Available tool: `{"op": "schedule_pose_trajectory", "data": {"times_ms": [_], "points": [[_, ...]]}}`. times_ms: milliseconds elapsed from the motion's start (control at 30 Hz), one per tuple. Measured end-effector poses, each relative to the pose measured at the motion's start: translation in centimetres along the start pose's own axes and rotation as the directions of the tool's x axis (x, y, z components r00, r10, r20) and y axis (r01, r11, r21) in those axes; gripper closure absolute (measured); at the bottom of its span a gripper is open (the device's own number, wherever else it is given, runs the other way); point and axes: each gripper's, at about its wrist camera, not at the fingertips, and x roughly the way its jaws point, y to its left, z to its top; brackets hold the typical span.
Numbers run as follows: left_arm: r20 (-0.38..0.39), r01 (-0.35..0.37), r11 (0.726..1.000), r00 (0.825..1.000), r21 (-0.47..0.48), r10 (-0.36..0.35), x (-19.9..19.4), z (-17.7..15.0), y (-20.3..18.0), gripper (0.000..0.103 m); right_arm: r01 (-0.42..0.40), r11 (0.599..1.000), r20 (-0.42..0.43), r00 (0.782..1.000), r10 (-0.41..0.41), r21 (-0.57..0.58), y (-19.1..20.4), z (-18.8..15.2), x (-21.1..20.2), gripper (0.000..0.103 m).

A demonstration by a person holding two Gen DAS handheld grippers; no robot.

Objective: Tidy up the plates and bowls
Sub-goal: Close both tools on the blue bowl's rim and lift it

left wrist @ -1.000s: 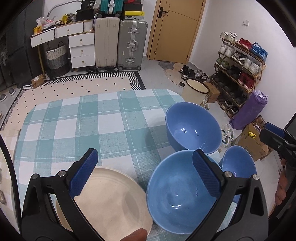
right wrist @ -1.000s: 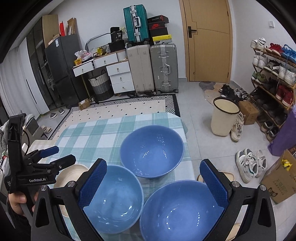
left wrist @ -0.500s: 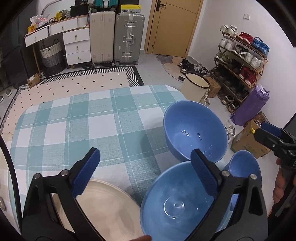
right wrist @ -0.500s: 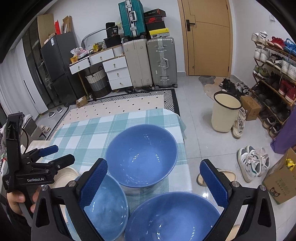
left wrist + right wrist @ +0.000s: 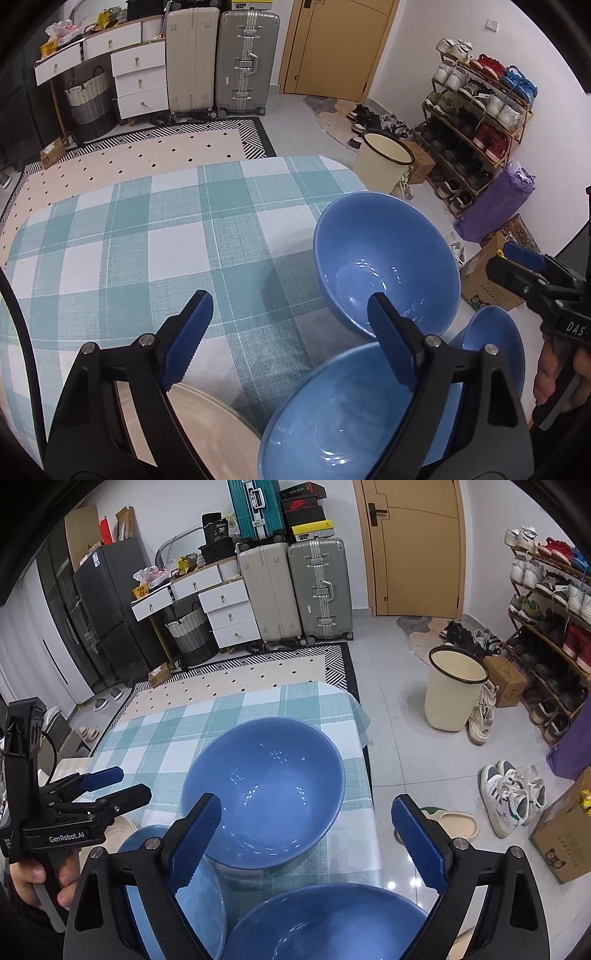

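Observation:
Three blue bowls stand at the right end of the checked table (image 5: 147, 240). In the left wrist view the far bowl (image 5: 384, 266) is ahead, the near bowl (image 5: 351, 413) is under my right finger, and a third bowl (image 5: 495, 347) is to the right. A cream plate (image 5: 199, 424) lies at the lower left. My left gripper (image 5: 290, 332) hangs above the plate and the near bowl's rim, its jaws closing with nothing pressed. My right gripper (image 5: 306, 838) hovers over the far bowl (image 5: 266, 790) and another bowl (image 5: 325, 923), also closing and holding nothing. A bowl (image 5: 207, 897) sits at its left.
The table's right edge (image 5: 364, 738) runs close beside the bowls. On the floor stand a cream bin (image 5: 454, 690), loose shoes (image 5: 513, 797) and a cardboard box (image 5: 565, 845). A shoe rack (image 5: 480, 122) lines the right wall, and suitcases (image 5: 243, 62) stand at the back.
Both grippers have come forward and down toward the bowls, which now look larger. Each pair of jaws has narrowed a little. The bowls and the plate have not moved.

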Motion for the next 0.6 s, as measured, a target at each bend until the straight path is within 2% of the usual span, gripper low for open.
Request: {"op": "schedule_pose_trajectory", "data": {"times_ms": [167,300,367,600], "points": [[-0.029,-0.002,1.000,1.000,0.006,0.002,2.0,0.4,-0.5,0.023,0.001,1.000,-0.035,0.999,-0.001,-0.001,-0.5,-0.1,1.6,0.022],[-0.049,0.004,1.000,0.999,-0.003,-0.005,3.3,0.5,-0.7,0.025,-0.005,1.000,-0.063,0.998,0.006,0.014,-1.0,-0.1,3.2,0.024],[-0.062,0.009,1.000,0.998,0.001,-0.009,4.1,0.5,-0.9,0.029,-0.005,1.000,-0.082,0.997,0.007,0.023,-1.3,-0.2,3.9,0.031],[-0.091,0.006,1.000,0.996,0.012,-0.005,5.9,0.3,-1.4,0.039,-0.001,0.999,-0.113,0.994,0.006,0.037,-1.8,-0.3,5.8,0.037]]}}
